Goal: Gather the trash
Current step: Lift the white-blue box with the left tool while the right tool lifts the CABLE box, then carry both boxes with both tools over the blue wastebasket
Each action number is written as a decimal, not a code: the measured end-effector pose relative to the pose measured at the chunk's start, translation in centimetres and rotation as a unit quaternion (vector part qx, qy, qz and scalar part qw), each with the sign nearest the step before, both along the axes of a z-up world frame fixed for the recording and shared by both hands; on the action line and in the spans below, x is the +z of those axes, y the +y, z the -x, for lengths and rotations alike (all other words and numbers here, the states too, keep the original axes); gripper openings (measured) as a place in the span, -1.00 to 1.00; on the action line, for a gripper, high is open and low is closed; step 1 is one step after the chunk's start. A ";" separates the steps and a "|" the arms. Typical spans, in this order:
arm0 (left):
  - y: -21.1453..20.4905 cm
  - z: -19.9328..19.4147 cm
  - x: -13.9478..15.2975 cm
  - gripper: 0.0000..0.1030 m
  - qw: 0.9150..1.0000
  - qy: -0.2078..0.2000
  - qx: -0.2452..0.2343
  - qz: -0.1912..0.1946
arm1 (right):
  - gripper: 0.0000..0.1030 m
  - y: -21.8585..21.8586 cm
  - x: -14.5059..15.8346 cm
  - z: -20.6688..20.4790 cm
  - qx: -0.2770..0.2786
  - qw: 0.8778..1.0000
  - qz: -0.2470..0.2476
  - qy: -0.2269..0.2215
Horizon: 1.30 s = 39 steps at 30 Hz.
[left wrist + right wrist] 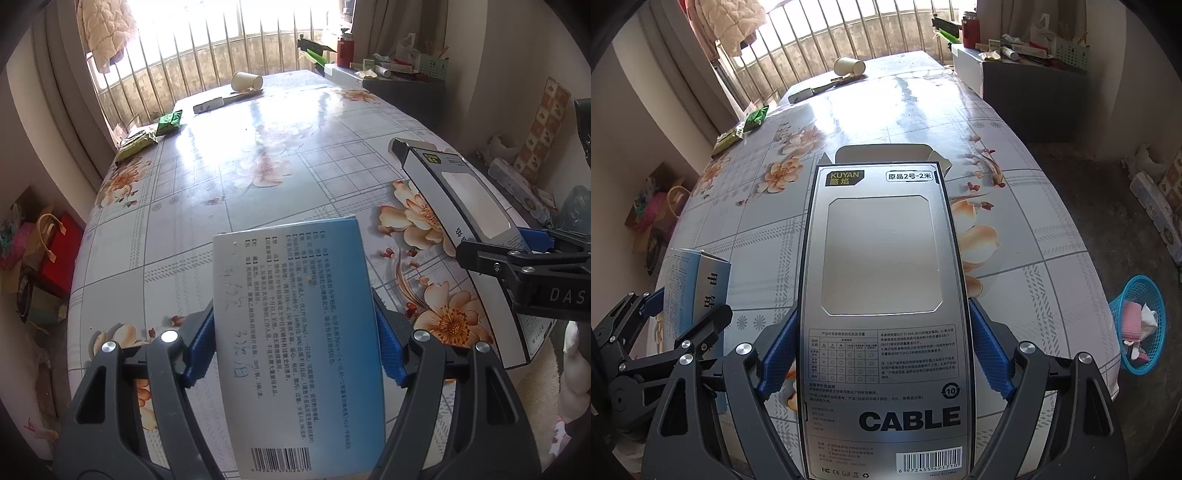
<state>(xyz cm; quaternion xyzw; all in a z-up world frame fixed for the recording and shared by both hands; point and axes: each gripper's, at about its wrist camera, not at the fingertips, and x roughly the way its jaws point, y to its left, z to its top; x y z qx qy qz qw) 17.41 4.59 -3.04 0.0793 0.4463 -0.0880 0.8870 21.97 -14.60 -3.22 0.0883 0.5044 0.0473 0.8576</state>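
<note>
My left gripper (pixel 295 350) is shut on a blue-and-white medicine box (pixel 295 332) and holds it above the near edge of the floral table (pixel 258 155). My right gripper (pixel 882 350) is shut on a long silver cable box (pixel 882 277) with a clear window and an open far flap. The cable box also shows in the left wrist view (pixel 461 221), and the medicine box in the right wrist view (pixel 701 284). A blue trash basket (pixel 1141 325) with scraps in it stands on the floor to the right of the table.
At the table's far end lie a tipped paper cup (pixel 245 81), a flat carton (pixel 208 105) and green wrappers (pixel 147 134). A cluttered cabinet (pixel 402 74) stands at the far right. Bags and boxes (pixel 44 251) sit on the floor at left.
</note>
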 end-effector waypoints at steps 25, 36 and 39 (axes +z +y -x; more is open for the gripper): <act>-5.9 1.9 2.7 0.34 0.998 -0.032 -0.035 -0.033 | 0.59 -5.3 1.2 2.6 -0.034 0.998 -0.047 -0.031; -12.6 2.3 4.3 0.34 0.994 -0.045 -0.091 -0.028 | 0.59 -12.3 2.0 6.2 -0.094 0.991 -0.075 -0.055; -15.4 2.3 4.8 0.34 0.992 -0.050 -0.118 -0.023 | 0.59 -15.3 2.2 7.8 -0.126 0.987 -0.081 -0.063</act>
